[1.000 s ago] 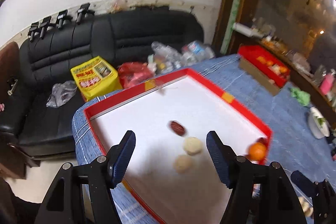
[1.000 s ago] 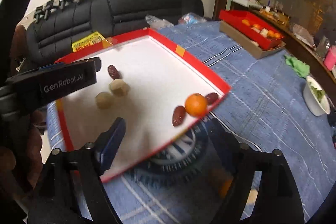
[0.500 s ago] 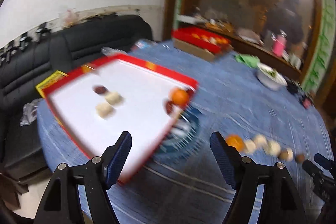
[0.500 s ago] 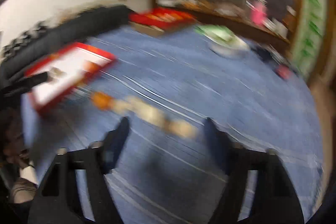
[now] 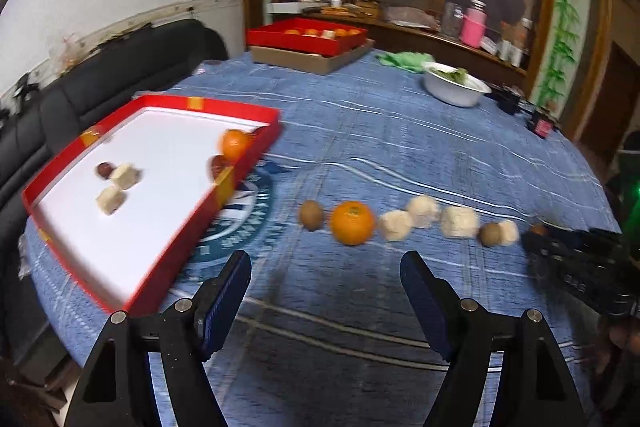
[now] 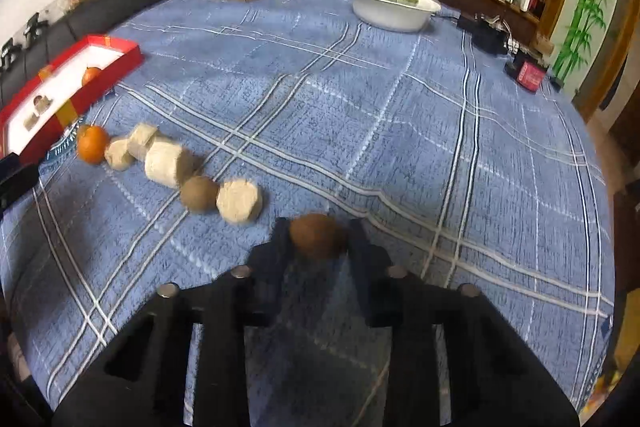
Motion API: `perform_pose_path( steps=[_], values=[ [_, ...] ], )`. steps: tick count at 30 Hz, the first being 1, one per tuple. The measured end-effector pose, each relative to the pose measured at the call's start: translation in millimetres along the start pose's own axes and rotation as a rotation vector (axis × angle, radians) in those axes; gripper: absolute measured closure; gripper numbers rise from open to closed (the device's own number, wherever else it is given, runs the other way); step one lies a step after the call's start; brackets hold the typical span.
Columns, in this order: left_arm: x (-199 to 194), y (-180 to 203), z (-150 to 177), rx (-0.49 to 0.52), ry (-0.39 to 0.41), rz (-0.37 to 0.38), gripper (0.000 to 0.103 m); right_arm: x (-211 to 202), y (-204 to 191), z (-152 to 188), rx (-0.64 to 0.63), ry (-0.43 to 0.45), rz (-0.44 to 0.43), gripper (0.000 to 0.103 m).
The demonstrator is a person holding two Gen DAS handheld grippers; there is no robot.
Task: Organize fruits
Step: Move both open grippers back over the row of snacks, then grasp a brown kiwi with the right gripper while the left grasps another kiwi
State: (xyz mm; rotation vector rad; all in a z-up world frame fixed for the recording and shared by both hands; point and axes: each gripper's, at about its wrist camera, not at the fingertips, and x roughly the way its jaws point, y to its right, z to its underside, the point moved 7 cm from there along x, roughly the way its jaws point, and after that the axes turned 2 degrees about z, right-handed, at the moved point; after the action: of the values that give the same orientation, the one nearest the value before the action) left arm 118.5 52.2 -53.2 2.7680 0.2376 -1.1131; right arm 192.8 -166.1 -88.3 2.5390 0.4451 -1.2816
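Note:
A row of fruit lies on the blue checked tablecloth: a brown fruit (image 5: 311,215), an orange (image 5: 352,223), several pale blocks (image 5: 460,221) and another brown fruit (image 5: 490,234). My left gripper (image 5: 324,263) hangs open over the cloth just in front of the orange, with nothing between its fingers. At the row's right end the jaws of my right gripper (image 6: 318,227) are closing on a brown fruit (image 6: 314,237), and both pads touch it. The red tray (image 5: 248,163) with a white floor sits at the left and holds an orange (image 5: 236,145), dates and pale blocks.
At the table's back stands a second red tray (image 5: 308,39) of fruit on a cardboard box. A white bowl (image 6: 392,11) with greens sits at the back right, small dark devices (image 6: 486,35) beyond it. A black sofa (image 5: 100,83) runs along the left.
Both views have swung right, from the red tray to the row of fruit on the cloth. The right jaws have gone from wide apart to closed around the brown fruit.

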Motion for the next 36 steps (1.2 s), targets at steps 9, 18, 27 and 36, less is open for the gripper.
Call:
perform_pose_path(
  steps=[9,18,27,36],
  values=[
    [41.4,107.1,8.8,0.211,-0.138,0.181,0.049,-1.1,18.3,0.3,0.102,0.027,-0.056,0.078],
    [72.6,132.4,-8.0,0.257,-0.205,0.178,0.065,-11.4,16.0,-4.4,0.117,0.066,-0.112,0.078],
    [79.3,140.9,-12.1,0.266,-0.198,0.222,0.082,-15.6,14.5,-6.2,0.118,0.081,-0.129,0.078],
    [45.1,127.3,-3.6,0.254,-0.105,0.228,0.082,-18.5,9.8,-6.4,0.101,0.093,-0.137,0.078]
  ],
)
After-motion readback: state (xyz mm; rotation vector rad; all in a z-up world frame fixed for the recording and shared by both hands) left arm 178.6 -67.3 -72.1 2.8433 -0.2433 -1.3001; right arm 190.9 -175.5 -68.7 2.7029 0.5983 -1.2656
